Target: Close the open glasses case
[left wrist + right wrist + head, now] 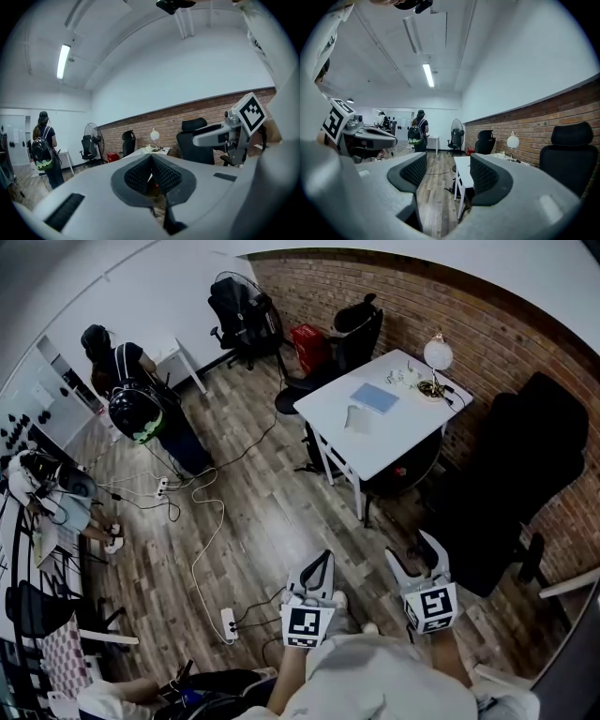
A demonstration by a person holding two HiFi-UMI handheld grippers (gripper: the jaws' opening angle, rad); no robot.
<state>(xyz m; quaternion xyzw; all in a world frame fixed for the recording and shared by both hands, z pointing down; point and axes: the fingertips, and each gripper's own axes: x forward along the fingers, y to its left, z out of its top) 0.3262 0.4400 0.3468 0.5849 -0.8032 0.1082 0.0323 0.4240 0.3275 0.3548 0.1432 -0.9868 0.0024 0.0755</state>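
Note:
The glasses case is a small grey shape on the white table, far ahead of both grippers; it is too small to tell how its lid stands. My left gripper is held low over the wooden floor, its jaws shut with nothing between them. My right gripper hangs beside it with its jaws open and empty. In the left gripper view the pads meet. In the right gripper view the pads stand apart, with the table beyond them.
A blue flat item, small objects and a white globe lamp share the table. Black office chairs stand round it by the brick wall. Cables and a power strip lie on the floor. A person with a backpack stands at the left.

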